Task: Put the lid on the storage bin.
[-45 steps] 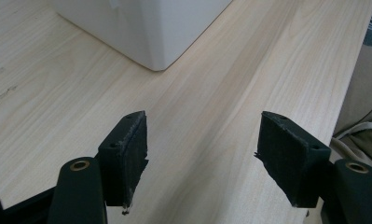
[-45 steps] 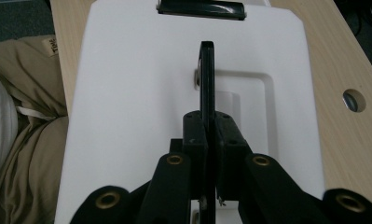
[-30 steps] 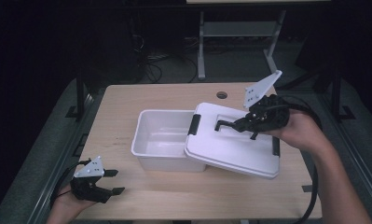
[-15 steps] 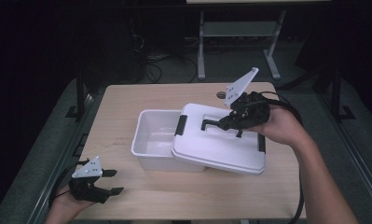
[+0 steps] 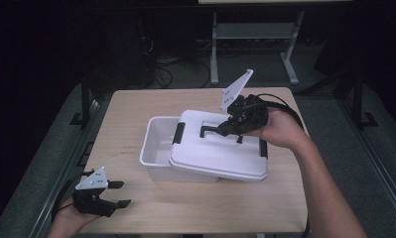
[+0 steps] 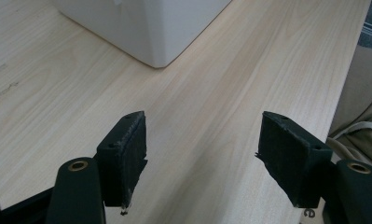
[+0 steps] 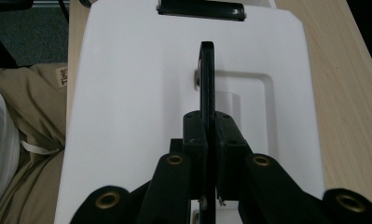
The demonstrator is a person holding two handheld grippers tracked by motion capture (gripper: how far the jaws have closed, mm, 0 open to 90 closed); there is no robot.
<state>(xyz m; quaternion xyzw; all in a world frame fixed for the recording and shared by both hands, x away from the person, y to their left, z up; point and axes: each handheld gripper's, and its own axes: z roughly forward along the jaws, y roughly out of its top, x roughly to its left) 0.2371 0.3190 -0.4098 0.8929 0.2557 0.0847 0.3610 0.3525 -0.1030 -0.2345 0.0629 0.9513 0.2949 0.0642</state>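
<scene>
While clamped on the lid handle (image 7: 207, 70), right tool (image 5: 224, 130) angles down | left tool (image 5: 117, 193) released, low over table (image 5: 131, 114).

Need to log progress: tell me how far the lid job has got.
Done: the right gripper is shut on the lid's black handle. In hand: the lid sits skewed over the box, whose left end is uncovered. Left: square the lid on, and probably close the clips. The left gripper is open, apart from the box.

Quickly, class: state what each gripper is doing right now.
Left gripper: open, holding nothing, above the table.
Right gripper: shut on the lid handle of the white lid.
</scene>
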